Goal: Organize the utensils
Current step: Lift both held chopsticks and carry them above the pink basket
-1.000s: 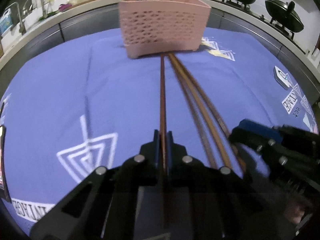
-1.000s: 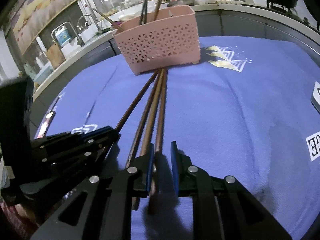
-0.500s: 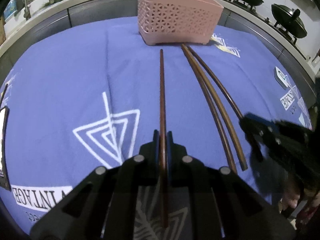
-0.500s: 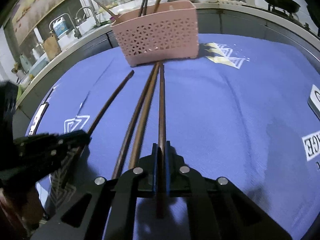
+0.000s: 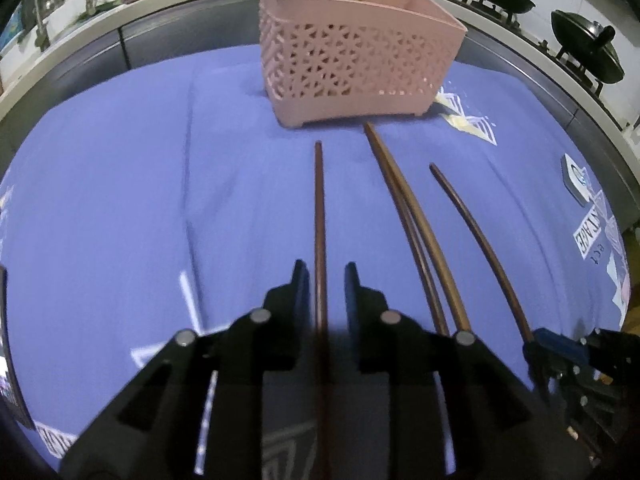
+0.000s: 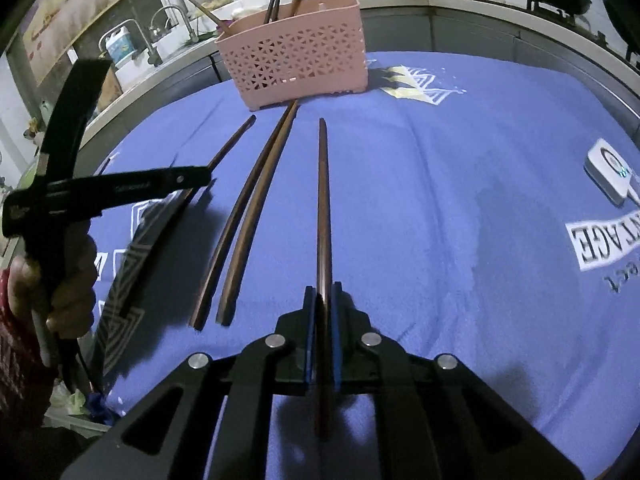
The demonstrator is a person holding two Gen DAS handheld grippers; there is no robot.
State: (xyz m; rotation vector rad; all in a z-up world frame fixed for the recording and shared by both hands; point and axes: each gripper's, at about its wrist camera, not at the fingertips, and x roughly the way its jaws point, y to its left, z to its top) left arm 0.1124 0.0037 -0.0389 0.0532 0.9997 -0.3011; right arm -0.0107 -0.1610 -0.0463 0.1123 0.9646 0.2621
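Left wrist view: our left gripper [image 5: 325, 276] has its fingers [image 5: 299, 280] parting, a narrow gap on each side of the dark wooden chopstick [image 5: 319, 216] that lies between them without being pressed. It points at the pink perforated basket [image 5: 356, 56], which stands on the blue cloth [image 5: 120, 200] over the desk and holds more chopsticks upright. Two chopsticks [image 5: 404, 208] lie side by side just to the right, and a fourth [image 5: 476, 232] runs into our right gripper [image 5: 560, 350] at the edge.

Right wrist view: our right gripper [image 6: 322, 292] has its fingers [image 6: 308, 320] clamped on one chopstick [image 6: 323, 200], aimed toward the basket [image 6: 296, 56]. The pair [image 6: 248, 216] lies to the left. Our left hand [image 6: 60, 280] holds the left gripper [image 6: 120, 188] over another chopstick [image 6: 236, 136].
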